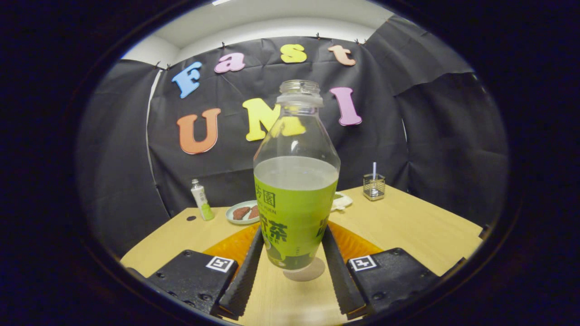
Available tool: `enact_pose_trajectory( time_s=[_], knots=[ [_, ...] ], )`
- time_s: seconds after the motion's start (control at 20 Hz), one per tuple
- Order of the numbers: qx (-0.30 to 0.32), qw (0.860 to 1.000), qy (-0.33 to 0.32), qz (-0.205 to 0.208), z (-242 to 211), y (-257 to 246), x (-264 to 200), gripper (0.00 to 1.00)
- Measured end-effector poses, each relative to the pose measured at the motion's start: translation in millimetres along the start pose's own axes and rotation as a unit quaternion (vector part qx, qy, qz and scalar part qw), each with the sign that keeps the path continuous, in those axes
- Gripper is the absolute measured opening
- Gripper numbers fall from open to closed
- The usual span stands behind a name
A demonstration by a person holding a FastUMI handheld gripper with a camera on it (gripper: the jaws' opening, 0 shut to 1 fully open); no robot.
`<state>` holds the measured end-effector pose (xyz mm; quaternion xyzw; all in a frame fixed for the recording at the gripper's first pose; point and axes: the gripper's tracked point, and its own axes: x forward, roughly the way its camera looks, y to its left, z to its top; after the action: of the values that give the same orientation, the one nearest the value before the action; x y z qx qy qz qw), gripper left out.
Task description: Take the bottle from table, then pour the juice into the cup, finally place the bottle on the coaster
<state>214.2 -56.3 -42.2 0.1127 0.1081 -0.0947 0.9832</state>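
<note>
In the gripper view, right in the middle between the two fingers: the bottle (pixel 295 190), straight up, no cap on top, juice up to a bit over half. Looks gripped by the gripper (pixel 293 231), one finger tight on the left side of the bottle and one on the right, down low on the green label. Just under the bottle, a pale round patch (pixel 312 273) on the table (pixel 408 226); maybe a shadow, maybe a flat mat, hard to tell. So hard to tell too if the bottle is touching the table or just up off it.

Right behind the bottle, an orange thing (pixel 231 246) peeking out on both sides. Farther back on the left, a small plate (pixel 242 212) with brown bits and a little tube (pixel 200 199). Far on the right, a wire holder (pixel 374 186).

Probably the take step, by the look of it. To do it well: squeeze firm but not hard, since thin plastic can bend and push juice up. Lift slow and keep the bottle straight, because of the open top. Low grip, tall bottle, so watch for wobble. Tip only once over the cup.
</note>
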Motion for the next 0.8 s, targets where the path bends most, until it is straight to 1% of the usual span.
enact_pose_trajectory(
  time_s=[0.15, 0.25, 0.35, 0.65, 0.8],
  knots=[
    [-0.013, 1.000, 0.002, -0.006, -8, -3, 24, 0.78],
    [-0.014, 1.000, 0.015, -0.001, -19, -1, 39, 0.78],
    [-0.027, 0.999, 0.026, -0.009, -30, -5, 50, 0.78],
    [-0.049, 0.997, 0.054, -0.021, -59, -19, 69, 0.78],
    [-0.045, 0.996, 0.072, -0.018, -75, -21, 79, 0.78]
  ],
)
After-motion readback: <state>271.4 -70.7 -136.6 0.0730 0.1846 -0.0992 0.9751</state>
